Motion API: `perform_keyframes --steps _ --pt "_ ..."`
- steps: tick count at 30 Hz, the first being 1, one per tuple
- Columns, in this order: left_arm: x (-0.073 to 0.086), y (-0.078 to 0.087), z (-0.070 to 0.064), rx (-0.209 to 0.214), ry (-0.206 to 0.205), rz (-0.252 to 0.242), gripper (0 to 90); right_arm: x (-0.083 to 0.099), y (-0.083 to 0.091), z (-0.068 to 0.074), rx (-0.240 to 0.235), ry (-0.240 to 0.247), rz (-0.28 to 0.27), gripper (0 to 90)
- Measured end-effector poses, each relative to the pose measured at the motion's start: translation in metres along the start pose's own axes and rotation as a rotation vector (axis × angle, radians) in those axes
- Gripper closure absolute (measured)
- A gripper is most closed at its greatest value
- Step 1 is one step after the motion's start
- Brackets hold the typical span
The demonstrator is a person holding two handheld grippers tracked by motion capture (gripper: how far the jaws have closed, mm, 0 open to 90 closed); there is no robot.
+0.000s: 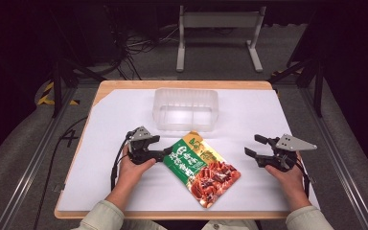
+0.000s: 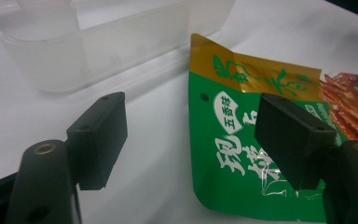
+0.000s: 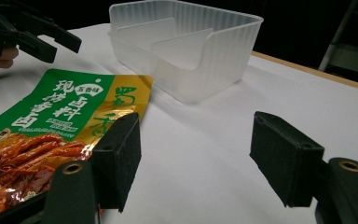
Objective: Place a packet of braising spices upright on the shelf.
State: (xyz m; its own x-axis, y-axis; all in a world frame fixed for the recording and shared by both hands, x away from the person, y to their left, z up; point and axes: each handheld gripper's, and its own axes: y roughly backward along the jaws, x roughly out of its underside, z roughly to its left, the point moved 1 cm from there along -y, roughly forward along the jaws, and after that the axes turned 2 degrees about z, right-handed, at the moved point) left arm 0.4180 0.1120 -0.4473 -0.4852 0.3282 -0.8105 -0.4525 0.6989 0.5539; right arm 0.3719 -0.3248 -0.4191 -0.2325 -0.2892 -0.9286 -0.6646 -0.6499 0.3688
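**One pouch, one tub, two claws gaping**

Count from where I stand: one snack pouch [image 1: 201, 169], one clear plastic tub [image 1: 186, 109], two claws, two hands, all on a tabletop [image 1: 100, 182] covered by a single white sheet.

The pouch lies flat near the middle of the tabletop, green and gold end pointing to 11 o'clock, red pictured end to 5 o'clock. The tub stands at 12 o'clock from it, just beyond its gold corner; whether they touch I cannot tell. In the right gripper view the tub shows one partition, making two compartments.

The left claw [image 1: 162, 154] sits at 9 o'clock of the pouch, held low in the left hand [image 1: 135, 168], pointing toward 3 o'clock. Its jaws stand apart; in the left gripper view one jaw is over bare sheet and the other over the pouch's green edge, nothing pinched between them.

The right claw [image 1: 254, 146] is at 3 o'clock of the pouch, well apart from it, held in the right hand [image 1: 287, 175] and pointing toward 9 o'clock. Its jaws are spread wide with only white sheet between them.
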Motion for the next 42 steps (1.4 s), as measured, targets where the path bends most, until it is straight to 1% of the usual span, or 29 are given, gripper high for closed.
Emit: perform_keyframes --steps 1,2,3,4,6,7,11,13,14,18,20,24,25,27,29,30,31,32,33,36,37,39,40,42 --pt "0.000 -0.001 0.000 0.004 -0.002 0.009 28.6 0.000 0.000 0.000 0.002 -0.001 0.000 33.4" --pt "0.001 -0.002 0.000 0.025 0.007 0.029 31.7 0.000 0.000 0.000 0.003 -0.002 0.002 33.4" --pt "0.001 -0.004 0.001 0.042 0.017 0.047 31.8 0.000 0.000 0.000 0.003 -0.003 0.002 33.4" --pt "0.002 -0.005 0.001 0.050 0.025 0.055 31.8 0.000 0.000 0.000 0.003 -0.003 0.002 33.4" --pt "0.003 -0.008 0.000 0.048 0.018 0.074 32.2 0.000 0.000 0.000 0.002 -0.003 0.005 33.4" --pt "0.003 -0.008 0.000 0.048 0.018 0.074 32.0 0.000 0.000 0.000 0.002 -0.004 0.005 33.4" --pt "0.004 -0.011 -0.001 0.045 0.031 0.109 31.3 0.001 0.000 -0.001 0.002 -0.004 0.006 33.3" --pt "0.004 -0.012 -0.001 0.050 0.023 0.117 32.0 0.001 -0.001 -0.001 0.000 -0.006 0.007 33.2" --pt "0.004 -0.013 -0.002 0.058 0.011 0.132 33.0 0.001 -0.001 -0.001 0.000 -0.006 0.007 33.1" --pt "0.005 -0.015 -0.004 0.077 0.018 0.161 36.3 0.001 0.000 -0.001 -0.001 -0.008 0.007 32.9" --pt "0.005 -0.016 -0.004 0.093 0.039 0.178 36.4 0.001 0.000 -0.001 -0.001 -0.011 0.007 32.7" --pt "0.005 -0.016 -0.005 0.107 0.039 0.184 38.7 0.001 0.000 -0.001 -0.002 -0.012 0.009 32.5" --pt "0.005 -0.016 -0.005 0.113 0.030 0.186 39.3 0.002 0.000 -0.001 -0.003 -0.013 0.010 32.5" --pt "0.005 -0.016 -0.008 0.133 0.033 0.192 41.2 0.002 -0.001 -0.001 -0.005 -0.012 0.010 32.4" --pt "0.004 -0.017 -0.009 0.143 0.022 0.197 41.8 0.002 -0.001 -0.001 -0.005 -0.013 0.012 32.3" --pt "0.004 -0.017 -0.009 0.148 0.027 0.202 41.8 0.002 -0.001 -0.001 -0.005 -0.015 0.012 32.2" --pt "0.004 -0.017 -0.009 0.170 0.040 0.203 41.6 0.002 -0.001 -0.001 -0.006 -0.015 0.011 32.1" --pt "0.004 -0.017 -0.009 0.170 0.040 0.203 42.1 0.002 -0.001 -0.001 -0.006 -0.015 0.011 32.1" --pt "0.004 -0.017 -0.010 0.179 0.046 0.206 42.1 0.002 -0.001 -0.001 -0.005 -0.014 0.011 32.1" --pt "0.003 -0.016 -0.012 0.213 0.050 0.193 47.3 0.002 -0.001 -0.002 0.001 -0.011 0.008 31.8" --pt "0.002 -0.015 -0.013 0.215 0.044 0.191 48.3 0.002 -0.001 -0.002 0.001 -0.010 0.007 31.8" --pt "0.002 -0.016 -0.015 0.198 0.029 0.200 50.7 0.002 -0.001 -0.002 0.001 -0.011 0.007 31.8" --pt "0.002 -0.018 -0.016 0.188 0.017 0.206 50.6 0.002 -0.002 -0.002 0.000 -0.013 0.006 31.8" --pt "0.004 -0.020 -0.016 0.179 0.007 0.214 50.9 0.002 -0.002 -0.002 -0.001 -0.013 0.006 31.8"
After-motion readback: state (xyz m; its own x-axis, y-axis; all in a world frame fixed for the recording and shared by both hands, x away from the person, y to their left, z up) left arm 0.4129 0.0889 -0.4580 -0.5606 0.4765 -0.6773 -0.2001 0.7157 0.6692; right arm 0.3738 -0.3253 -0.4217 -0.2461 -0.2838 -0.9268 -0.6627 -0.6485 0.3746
